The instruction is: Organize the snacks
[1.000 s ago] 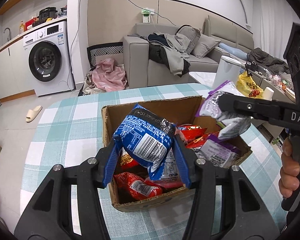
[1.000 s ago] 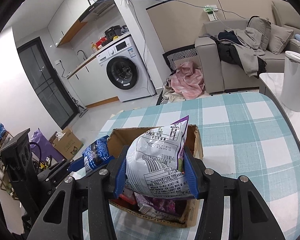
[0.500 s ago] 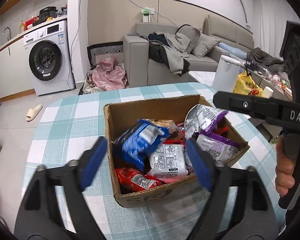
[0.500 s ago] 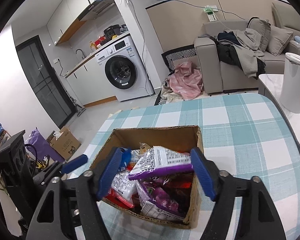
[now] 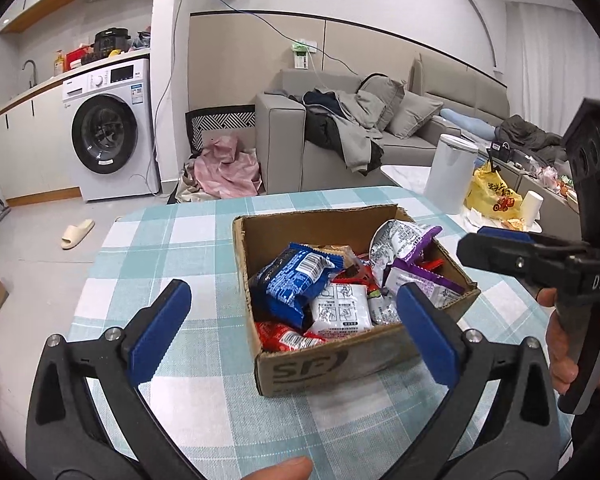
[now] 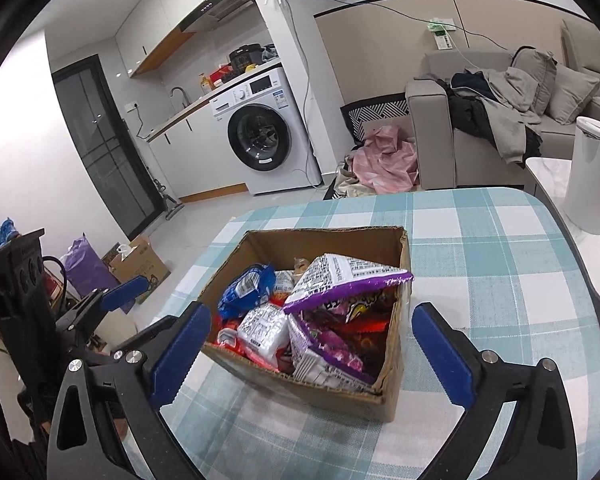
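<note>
— What couldn't I read from my station?
— Packets under the blue packet [image 5: 290, 282] and the purple-edged bag [image 6: 342, 280] were mostly covered; their print was too small to read.
— The cardboard box [image 5: 340, 364]?
— Its printed logo was only partly legible, and its floor was hidden.
— Hands?
— A fingertip [image 5: 278, 470] was cut off at the left wrist view's bottom edge; the right hand [image 5: 568, 344] showed only partly behind its handle.

box [image 5: 340, 364]: matt cardboard | snack packets [image 5: 296, 280]: glossy plastic | tablecloth [image 6: 500, 280]: woven cloth
</note>
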### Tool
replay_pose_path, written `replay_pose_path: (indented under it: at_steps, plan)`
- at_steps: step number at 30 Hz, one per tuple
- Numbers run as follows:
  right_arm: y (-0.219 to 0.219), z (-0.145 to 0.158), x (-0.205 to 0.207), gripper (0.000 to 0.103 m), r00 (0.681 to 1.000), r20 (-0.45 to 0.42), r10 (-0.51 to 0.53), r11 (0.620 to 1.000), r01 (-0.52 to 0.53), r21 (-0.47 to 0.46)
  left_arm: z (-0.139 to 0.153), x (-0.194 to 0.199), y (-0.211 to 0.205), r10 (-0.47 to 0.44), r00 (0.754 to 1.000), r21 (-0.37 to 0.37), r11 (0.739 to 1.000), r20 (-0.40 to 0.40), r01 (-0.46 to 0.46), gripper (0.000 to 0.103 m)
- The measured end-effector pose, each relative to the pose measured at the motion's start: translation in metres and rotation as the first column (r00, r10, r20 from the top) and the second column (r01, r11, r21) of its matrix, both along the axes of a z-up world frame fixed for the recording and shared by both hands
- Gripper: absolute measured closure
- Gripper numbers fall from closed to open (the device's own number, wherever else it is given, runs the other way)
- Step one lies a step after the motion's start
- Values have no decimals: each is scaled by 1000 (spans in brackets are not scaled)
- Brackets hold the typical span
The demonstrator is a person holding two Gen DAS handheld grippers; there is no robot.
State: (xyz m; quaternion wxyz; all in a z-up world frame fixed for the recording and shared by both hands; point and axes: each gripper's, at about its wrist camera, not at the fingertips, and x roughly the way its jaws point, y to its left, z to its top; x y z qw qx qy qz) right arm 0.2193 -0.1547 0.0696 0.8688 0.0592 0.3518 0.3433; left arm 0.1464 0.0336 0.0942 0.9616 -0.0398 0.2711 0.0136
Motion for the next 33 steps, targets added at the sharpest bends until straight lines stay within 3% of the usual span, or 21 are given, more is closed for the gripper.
replay_pose_path:
  at_steps: [5, 11, 17, 22, 33]
  plan:
    - [-3, -5, -19, 1, 999, 31, 18, 1000, -19, 3, -2, -22, -1, 28, 999, 26, 999, 33, -29, 1]
    - [-8, -11, -37, 0, 997, 74, 31, 999, -33, 21, -12, -44, 7, 37, 998, -14, 999, 53, -37, 1]
    - [-18, -18, -58, 0, 991, 134, 25, 998, -33, 55, -23, -56, 7, 45, 997, -8, 999, 55, -45, 1]
    - [-20, -29, -67, 0, 987, 160, 26, 999, -32, 34, -31, -63, 7, 46, 995, -9, 999, 84, -45, 1]
    - [-16, -50, -84, 0, 968, 252, 21, 1000, -18, -16, -60, -61, -1, 37, 998, -19, 999, 45, -36, 1]
